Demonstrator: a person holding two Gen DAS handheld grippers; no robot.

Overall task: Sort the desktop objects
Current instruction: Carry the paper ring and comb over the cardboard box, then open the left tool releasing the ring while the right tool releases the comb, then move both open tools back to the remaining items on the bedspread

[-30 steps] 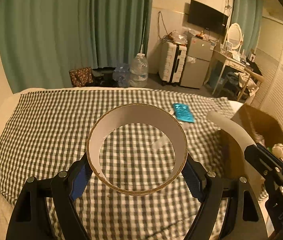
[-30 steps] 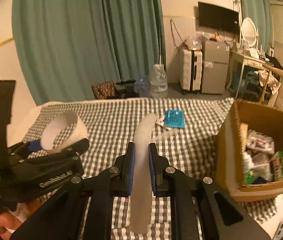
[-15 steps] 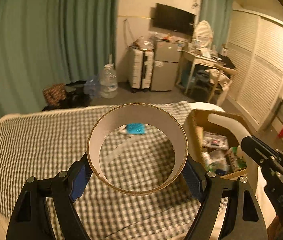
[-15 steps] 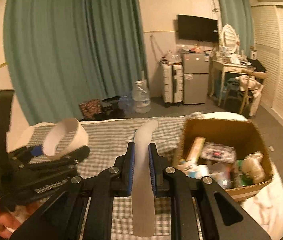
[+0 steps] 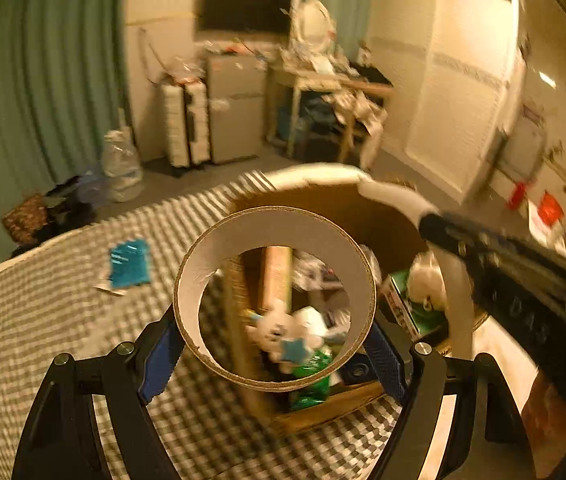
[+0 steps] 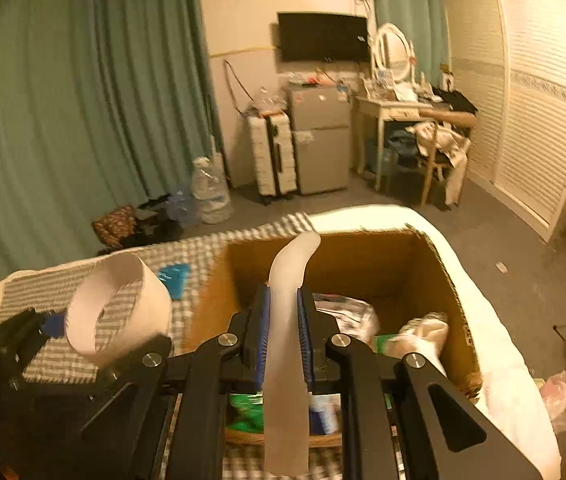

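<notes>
My left gripper (image 5: pixel 273 344) is shut on a wide cardboard tape ring (image 5: pixel 219 264), held above the near edge of an open cardboard box (image 5: pixel 323 404). The ring also shows in the right wrist view (image 6: pixel 123 276). My right gripper (image 6: pixel 283 320) is shut on a pale curved strip like a shoehorn (image 6: pixel 289 280) and holds it over the same box (image 6: pixel 363 252). The strip shows in the left wrist view (image 5: pixel 403 200). The box holds several items, among them a white plush toy (image 5: pixel 279 328).
A blue packet (image 5: pixel 129 262) lies on the checked cloth (image 5: pixel 43 320), left of the box; it also shows in the right wrist view (image 6: pixel 173 274). Beyond the surface are curtains, a suitcase, a water jug, a small fridge and a cluttered desk.
Both grippers have swung right with their loads, from over the checked cloth to over the cardboard box. The box now fills the middle of both views.
</notes>
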